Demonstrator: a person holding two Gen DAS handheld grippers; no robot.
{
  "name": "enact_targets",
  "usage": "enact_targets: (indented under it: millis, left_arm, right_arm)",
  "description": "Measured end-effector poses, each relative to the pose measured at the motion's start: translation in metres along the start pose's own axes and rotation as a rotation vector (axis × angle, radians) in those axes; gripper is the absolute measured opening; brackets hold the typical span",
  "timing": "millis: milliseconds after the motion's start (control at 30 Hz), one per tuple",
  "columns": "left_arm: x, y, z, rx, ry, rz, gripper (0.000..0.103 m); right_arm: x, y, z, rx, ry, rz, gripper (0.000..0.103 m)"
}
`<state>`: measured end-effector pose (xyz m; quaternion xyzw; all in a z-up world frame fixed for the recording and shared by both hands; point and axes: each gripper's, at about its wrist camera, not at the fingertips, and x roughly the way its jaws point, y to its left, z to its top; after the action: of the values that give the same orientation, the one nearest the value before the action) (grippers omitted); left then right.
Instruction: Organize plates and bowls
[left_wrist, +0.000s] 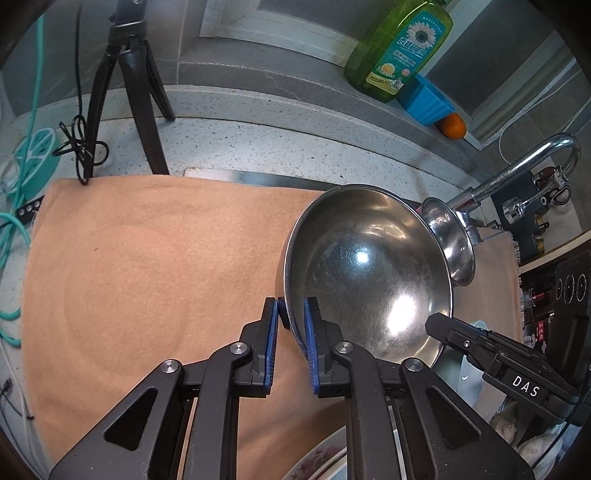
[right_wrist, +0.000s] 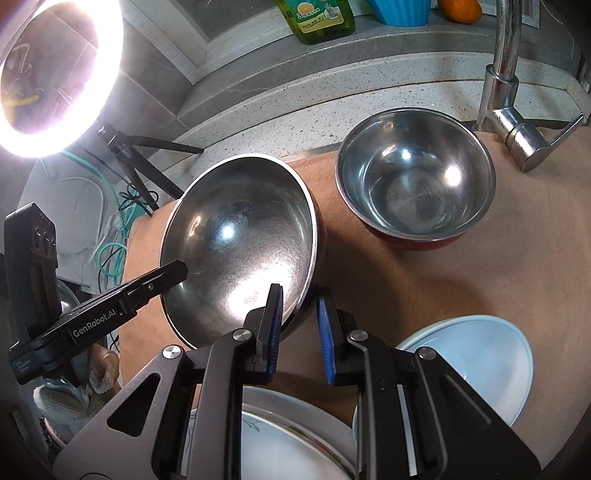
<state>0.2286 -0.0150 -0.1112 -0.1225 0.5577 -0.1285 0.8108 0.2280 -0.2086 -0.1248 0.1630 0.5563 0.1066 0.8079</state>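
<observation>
A large steel bowl (left_wrist: 369, 269) is held tilted above the tan cloth (left_wrist: 147, 266). My left gripper (left_wrist: 293, 317) has its jaws around the bowl's near rim, shut on it. The same bowl (right_wrist: 243, 243) shows in the right wrist view, where my right gripper (right_wrist: 301, 306) straddles its opposite rim, also closed on it. A second steel bowl with a red outside (right_wrist: 415, 181) stands upright on the cloth near the tap. A pale blue bowl (right_wrist: 480, 354) and white plates (right_wrist: 291, 443) lie at the near edge.
A chrome tap (right_wrist: 506, 96) rises at the back right. A green soap bottle (left_wrist: 402, 48), a blue cup (left_wrist: 428, 99) and an orange (left_wrist: 452, 125) stand on the sill. A black tripod (left_wrist: 125, 92), cables and a lit ring light (right_wrist: 62, 77) are at the left.
</observation>
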Motion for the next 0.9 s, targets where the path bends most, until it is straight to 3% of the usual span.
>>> enact_targets:
  millis: [533, 900]
  left_arm:
    - [-0.054, 0.01, -0.036, -0.022, -0.074, -0.001, 0.013]
    - [-0.093, 0.037, -0.076, -0.075, -0.12, 0.032, 0.013]
  right_arm:
    - [-0.04, 0.033, -0.028, -0.082, -0.028, 0.05, 0.019]
    - [-0.05, 0.072, -0.059, -0.156, 0.005, 0.098, 0.019]
